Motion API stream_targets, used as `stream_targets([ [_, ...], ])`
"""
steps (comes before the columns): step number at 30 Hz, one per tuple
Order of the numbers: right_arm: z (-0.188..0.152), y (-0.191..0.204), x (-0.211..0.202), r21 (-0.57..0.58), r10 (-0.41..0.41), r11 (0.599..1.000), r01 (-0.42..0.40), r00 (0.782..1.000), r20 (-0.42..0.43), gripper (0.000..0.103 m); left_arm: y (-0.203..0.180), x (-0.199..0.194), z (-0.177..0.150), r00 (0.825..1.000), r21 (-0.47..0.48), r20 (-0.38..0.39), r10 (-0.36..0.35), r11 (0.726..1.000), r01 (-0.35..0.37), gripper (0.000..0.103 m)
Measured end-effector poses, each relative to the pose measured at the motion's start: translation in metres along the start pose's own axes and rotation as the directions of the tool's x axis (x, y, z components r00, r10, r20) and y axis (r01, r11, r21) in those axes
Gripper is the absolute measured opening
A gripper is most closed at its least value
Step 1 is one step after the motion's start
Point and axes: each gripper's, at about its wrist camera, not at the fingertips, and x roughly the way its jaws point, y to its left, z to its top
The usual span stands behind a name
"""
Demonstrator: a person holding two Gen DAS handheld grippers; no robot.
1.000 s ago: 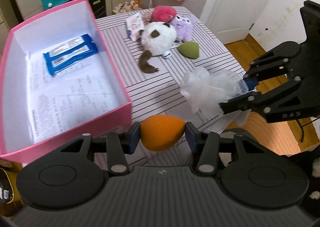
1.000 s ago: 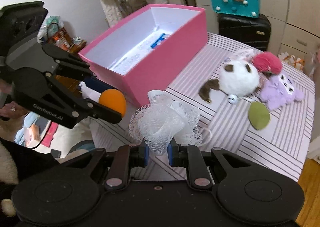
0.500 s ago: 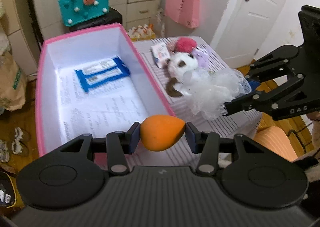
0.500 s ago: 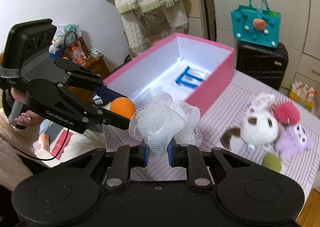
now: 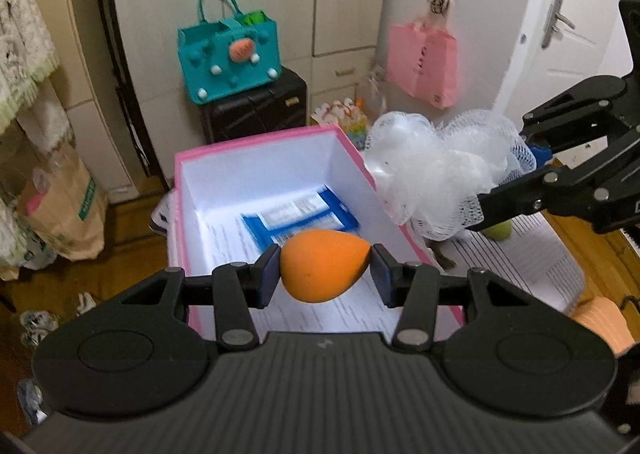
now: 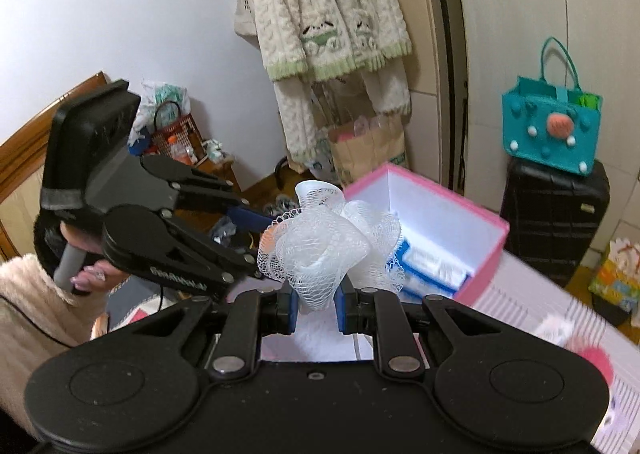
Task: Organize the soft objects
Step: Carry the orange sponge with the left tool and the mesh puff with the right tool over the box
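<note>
- Your left gripper point(image 5: 325, 274) is clamped on the orange sponge point(image 5: 324, 271), up over the near end of the pink box point(image 5: 256, 142).
- Your right gripper point(image 6: 317, 308) is pinching the white mesh pouf point(image 6: 328, 242), just right of the box's right wall.

Your right gripper point(image 6: 316, 310) pinches a white mesh bath pouf point(image 6: 328, 242) above the open pink box point(image 6: 486, 252); your left gripper point(image 6: 256, 242) sits just beside it, left of the pouf.

Both grippers are matte black — left gripper point(image 5: 325, 274), right gripper point(image 6: 316, 306) — with blue finger pads point(image 6: 294, 304), silver screw heads, round discs on ribbed housings and faint white lettering. The person's hand point(image 6: 86, 274) shows a cream fuzzy sleeve and glittery nails.
</note>
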Motion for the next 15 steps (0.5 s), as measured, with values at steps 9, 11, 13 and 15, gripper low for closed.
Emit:
stream_targets([
  [9, 0.034, -0.022, 0.043, -0.002, -0.014, 1.000, 0.014, 1.000, -0.014, 0.021, 0.028, 0.032, 0.025, 0.999, 0.007, -0.019, 0.048, 0.999, -0.047, 0.047],
  [11, 0.033, -0.032, 0.059, 0.007, -0.040, 0.999, 0.040, 0.999, -0.035, 0.021, 0.035, 0.051, 0.026, 0.997, 0.005, -0.050, 0.056, 0.998, -0.056, 0.047],
  [13, 0.031, -0.043, 0.076, 0.013, -0.064, 0.998, 0.065, 0.996, -0.063, 0.021, 0.042, 0.072, 0.027, 0.995, 0.009, -0.081, 0.065, 0.998, -0.064, 0.047],
  [15, 0.028, -0.056, 0.094, 0.021, -0.091, 0.995, 0.094, 0.991, -0.101, 0.021, 0.047, 0.090, 0.027, 0.992, 0.024, -0.101, 0.075, 0.997, -0.073, 0.047],
])
